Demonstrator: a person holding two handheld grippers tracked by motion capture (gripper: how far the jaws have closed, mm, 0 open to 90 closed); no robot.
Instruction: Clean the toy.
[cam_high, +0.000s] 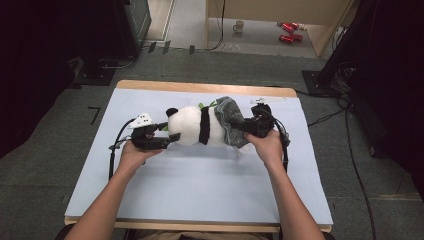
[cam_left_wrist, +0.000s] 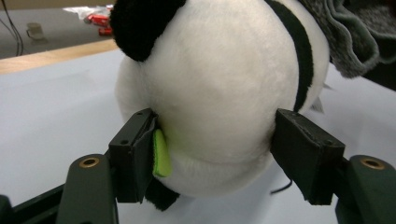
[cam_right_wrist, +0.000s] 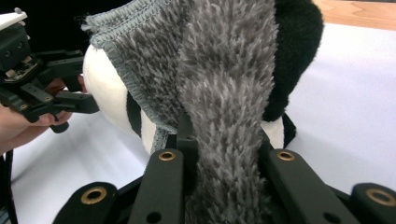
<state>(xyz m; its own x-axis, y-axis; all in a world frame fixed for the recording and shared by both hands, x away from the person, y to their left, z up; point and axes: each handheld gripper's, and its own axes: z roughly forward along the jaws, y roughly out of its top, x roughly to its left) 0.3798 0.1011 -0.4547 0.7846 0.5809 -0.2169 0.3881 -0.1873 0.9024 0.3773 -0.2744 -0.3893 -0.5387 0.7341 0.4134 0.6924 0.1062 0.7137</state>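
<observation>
count: one panda plush (cam_high: 192, 126), one grey fleece cloth (cam_high: 231, 119), two grippers | plush lies mid-table (cam_high: 200, 185) on its side | left gripper (cam_high: 167, 136) clamps the plush's head, green tab (cam_left_wrist: 160, 153) at one jaw in left gripper view | right gripper (cam_right_wrist: 223, 154) pinches the cloth, fold seen between jaws in right gripper view

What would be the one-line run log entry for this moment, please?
left gripper: shut on panda plush head | right gripper: shut on grey cloth | cloth lies over panda's lower body
</observation>
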